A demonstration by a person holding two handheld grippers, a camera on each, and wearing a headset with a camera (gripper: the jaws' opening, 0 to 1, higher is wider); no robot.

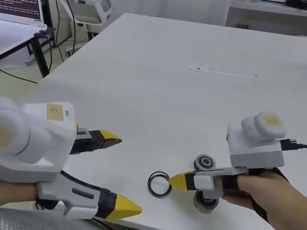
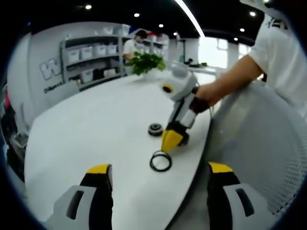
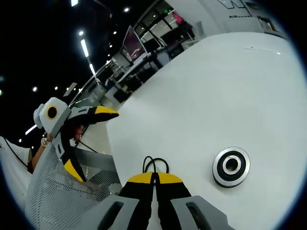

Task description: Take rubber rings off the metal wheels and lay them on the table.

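Note:
Black rubber rings (image 1: 159, 184) lie flat near the table's front edge. My right gripper (image 1: 171, 181) is shut, and the near edge of a rubber ring (image 3: 154, 164) vanishes between its yellow tips. One metal wheel (image 1: 205, 162) stands just beyond that gripper, and it appears to the right of the jaws as the wheel (image 3: 231, 166). A second wheel (image 1: 206, 201) sits under the right gripper's body. My left gripper (image 1: 128, 175) is open and holds nothing, left of the rings. In its own view, the left gripper (image 2: 159, 168) frames the rings (image 2: 160, 161) and the wheel (image 2: 155, 129).
A white strip with markings (image 1: 226, 73) lies far back on the white table (image 1: 144, 86). A desk with a monitor (image 1: 21, 9) stands beyond the left edge. A mesh chair back (image 2: 254, 143) and a person's arm (image 2: 225, 81) are at the table's near side.

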